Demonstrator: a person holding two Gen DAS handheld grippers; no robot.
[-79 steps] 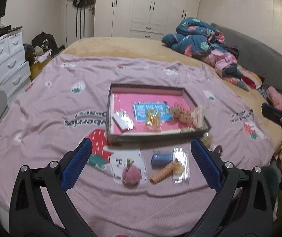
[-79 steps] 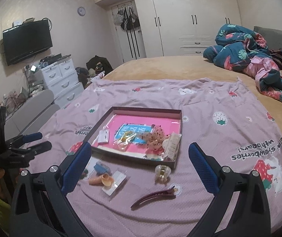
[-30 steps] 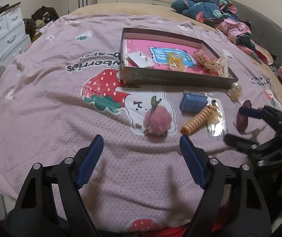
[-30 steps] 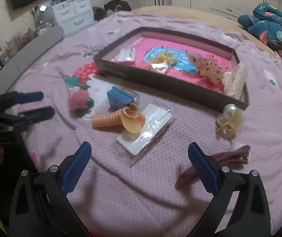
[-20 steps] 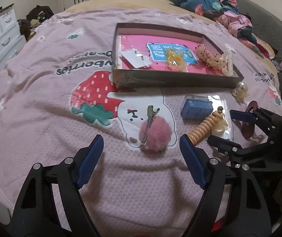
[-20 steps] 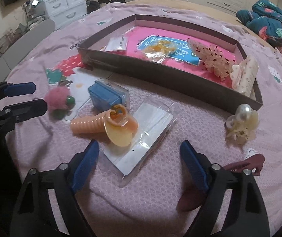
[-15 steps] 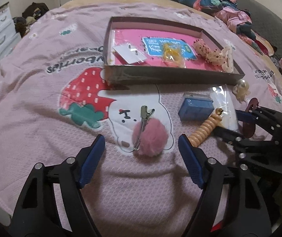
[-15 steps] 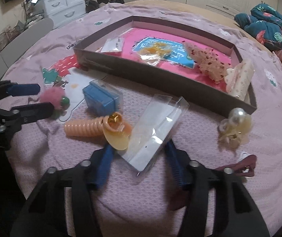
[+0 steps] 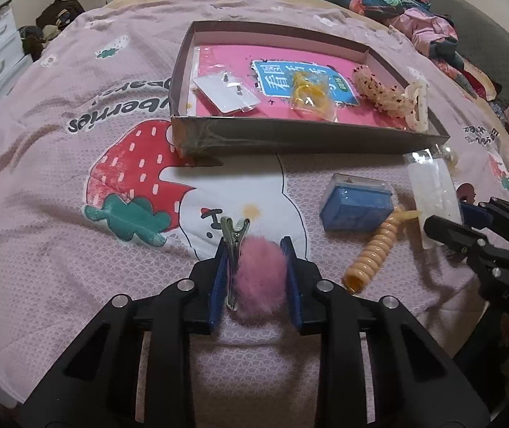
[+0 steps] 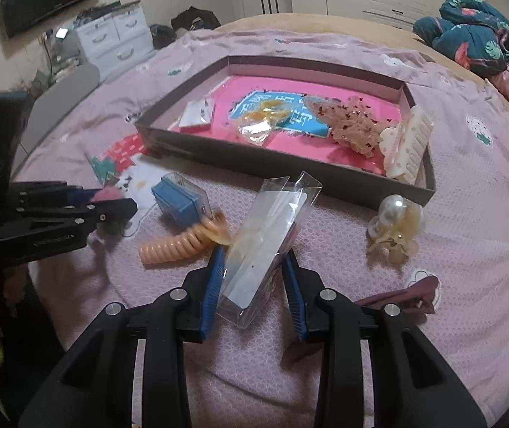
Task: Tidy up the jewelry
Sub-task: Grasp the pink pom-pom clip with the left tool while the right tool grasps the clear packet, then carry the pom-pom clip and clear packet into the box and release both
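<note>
A shallow box (image 9: 290, 139) with a pink floor lies on the purple bedspread and holds several hair pieces; it also shows in the right wrist view (image 10: 254, 162). My left gripper (image 9: 254, 271) is shut on a pink pompom hair clip (image 9: 260, 278) lying on the spread. My right gripper (image 10: 254, 271) is shut on a clear plastic packet (image 10: 268, 239), tilted up off the spread; the packet also shows in the left wrist view (image 9: 432, 192). Beside it lie an orange coil hair tie (image 10: 183, 242) and a blue box (image 10: 179, 203).
A pearl scrunchie (image 10: 395, 226) and a dark red hair clip (image 10: 404, 294) lie right of my right gripper. White drawers (image 10: 115, 39) stand at the bed's left. Crumpled clothes (image 9: 397, 0) lie at the far right of the bed.
Both grippers have come down to the spread and closed: the left on the pompom clip, the right on the plastic packet, which now tilts upward.
</note>
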